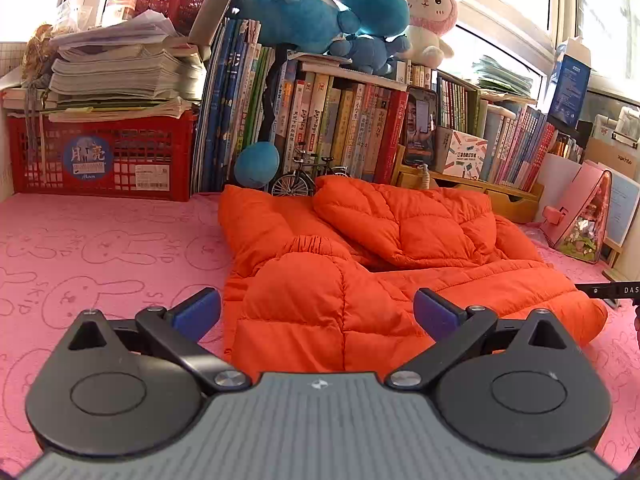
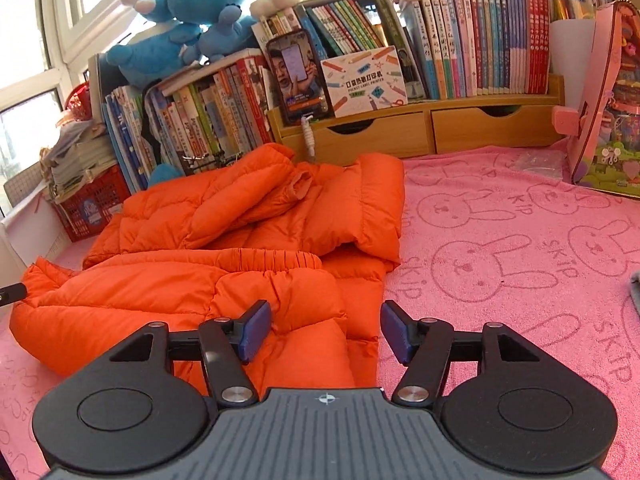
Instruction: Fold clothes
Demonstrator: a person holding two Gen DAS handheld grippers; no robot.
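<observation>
An orange quilted puffer jacket (image 1: 360, 264) lies partly folded on the pink bunny-print cloth (image 1: 100, 248), its sleeves laid over the body. My left gripper (image 1: 317, 314) is open, its blue pads spread over the jacket's near corner with nothing between them. From the other side, the jacket (image 2: 224, 264) fills the left half of the right wrist view. My right gripper (image 2: 325, 334) is open above the jacket's near right edge, empty. The tip of the other gripper shows at the jacket's far side (image 1: 608, 290).
A red crate (image 1: 100, 160) with stacked papers stands back left. A row of books (image 1: 340, 128), blue plush toys (image 1: 320, 12), a small model bicycle (image 1: 304, 180) and a phone (image 2: 298, 74) line the back. Wooden drawers (image 2: 420, 132) and a pink toy box (image 2: 608, 120) stand right.
</observation>
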